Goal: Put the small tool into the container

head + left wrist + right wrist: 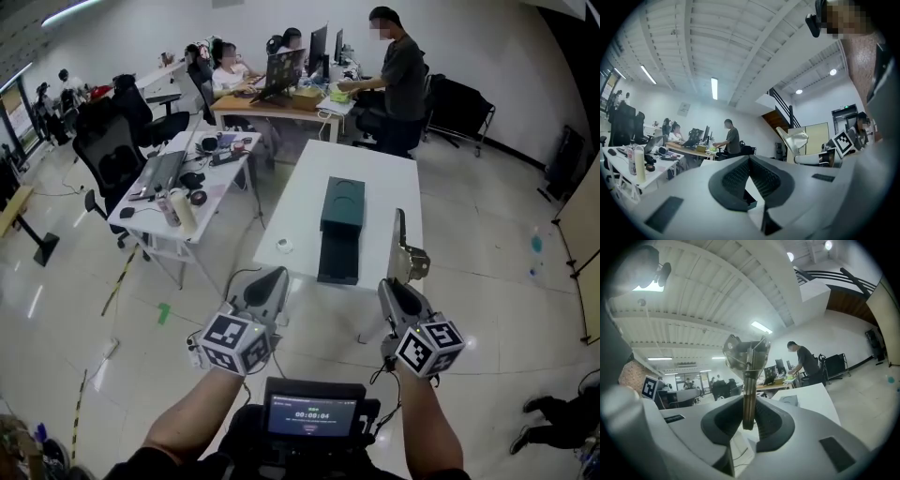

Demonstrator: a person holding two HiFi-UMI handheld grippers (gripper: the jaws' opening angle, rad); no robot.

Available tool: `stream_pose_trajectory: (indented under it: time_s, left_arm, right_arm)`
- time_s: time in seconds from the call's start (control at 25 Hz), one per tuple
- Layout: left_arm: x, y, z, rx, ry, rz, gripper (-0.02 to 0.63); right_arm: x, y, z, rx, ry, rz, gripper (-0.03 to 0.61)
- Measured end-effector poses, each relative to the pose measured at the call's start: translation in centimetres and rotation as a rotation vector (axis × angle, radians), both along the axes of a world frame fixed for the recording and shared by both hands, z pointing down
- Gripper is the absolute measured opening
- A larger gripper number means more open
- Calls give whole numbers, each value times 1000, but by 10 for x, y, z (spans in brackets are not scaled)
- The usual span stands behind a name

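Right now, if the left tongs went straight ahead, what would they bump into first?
Most likely the near end of the white table, with the box just beyond it; depth is hard to judge.

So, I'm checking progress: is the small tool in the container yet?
Out. The right gripper is shut on the metal tool, holding it in the air, apart from the dark green container on the white table.

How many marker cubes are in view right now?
2. One marker cube rides on the left tongs, the other on the right tongs; none seem hidden.
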State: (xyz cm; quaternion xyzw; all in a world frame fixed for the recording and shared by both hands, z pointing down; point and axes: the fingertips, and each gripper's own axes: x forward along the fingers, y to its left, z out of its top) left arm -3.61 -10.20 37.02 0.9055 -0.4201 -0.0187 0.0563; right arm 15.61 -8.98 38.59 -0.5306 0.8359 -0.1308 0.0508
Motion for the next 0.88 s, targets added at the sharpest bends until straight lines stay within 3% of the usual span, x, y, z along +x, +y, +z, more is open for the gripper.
stream_pose_trajectory:
  time_s: [0.24, 0.44, 0.56, 0.88]
  left_arm:
    - [0, -86, 4, -12, -16, -21, 9]
    - [-9, -147, 13, -12, -26, 12, 9]
    - [-15, -184, 19, 1, -47, 55, 9]
    - [-24, -272, 62, -95, -66, 209, 9]
  right_arm:
    - [-8, -82, 0, -22, 5, -5, 58]
    - [-19, -133, 10, -50, -14, 24, 58]
    - [-32, -167, 18, -62, -33, 48, 57]
    - [-52, -252, 91, -186, -80, 151, 54]
